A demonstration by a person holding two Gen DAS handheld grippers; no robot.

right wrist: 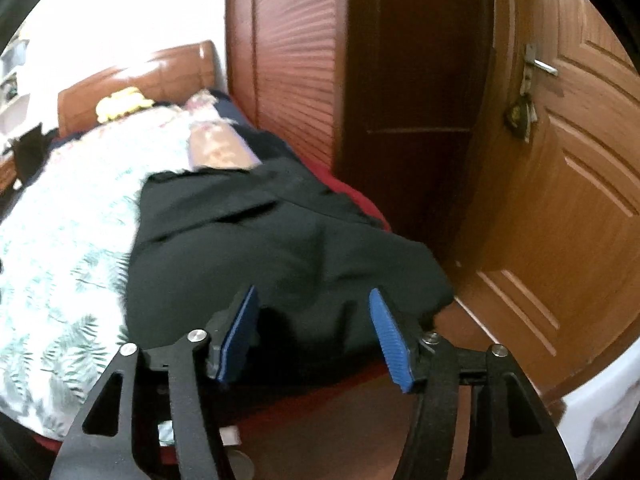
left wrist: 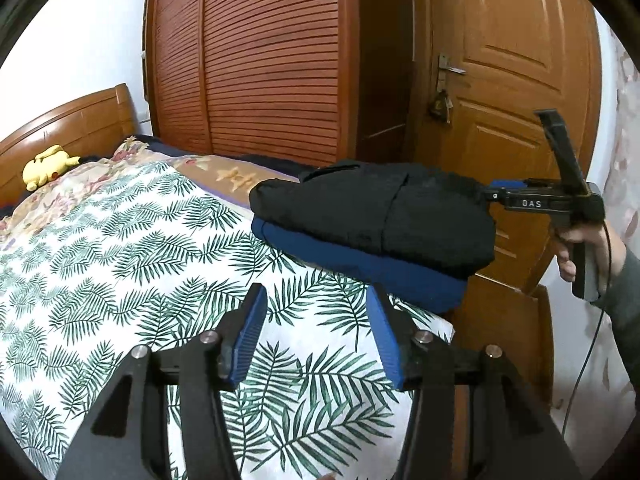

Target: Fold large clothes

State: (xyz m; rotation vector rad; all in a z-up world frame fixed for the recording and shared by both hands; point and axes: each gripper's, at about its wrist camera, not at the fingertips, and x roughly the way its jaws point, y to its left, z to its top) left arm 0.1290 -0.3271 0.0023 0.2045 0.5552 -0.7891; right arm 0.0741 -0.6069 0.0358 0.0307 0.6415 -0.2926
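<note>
Left gripper point(left wrist: 316, 300): jaws apart, nothing between the blue pads point(left wrist: 250, 336), hovering over the leaf-print bedspread point(left wrist: 120, 260) just short of the clothes stack. Right gripper point(right wrist: 314, 304): jaws likewise apart, pads not pressing on anything; black fabric lies beneath and beyond its tips in the right wrist view, which is motion-blurred. From the left wrist view the right gripper sits at the far edge of the stack, its blue tip at the black cloth; actual contact cannot be told.

Folded black garment point(left wrist: 376, 220) lies on top of a folded blue garment point(left wrist: 360, 268); the blue one shows along the near edge under the black. Both rest at the foot corner of the bed, by the wooden footboard point(left wrist: 508, 320).

Hand point(left wrist: 580, 248) in a grey sleeve grips the right gripper's handle; a thin cable hangs below it.

Background: louvred wooden wardrobe point(left wrist: 256, 60), panelled door point(left wrist: 520, 80) with lever handle, headboard point(left wrist: 72, 120), yellow plush toy point(left wrist: 48, 166) near the pillows.
</note>
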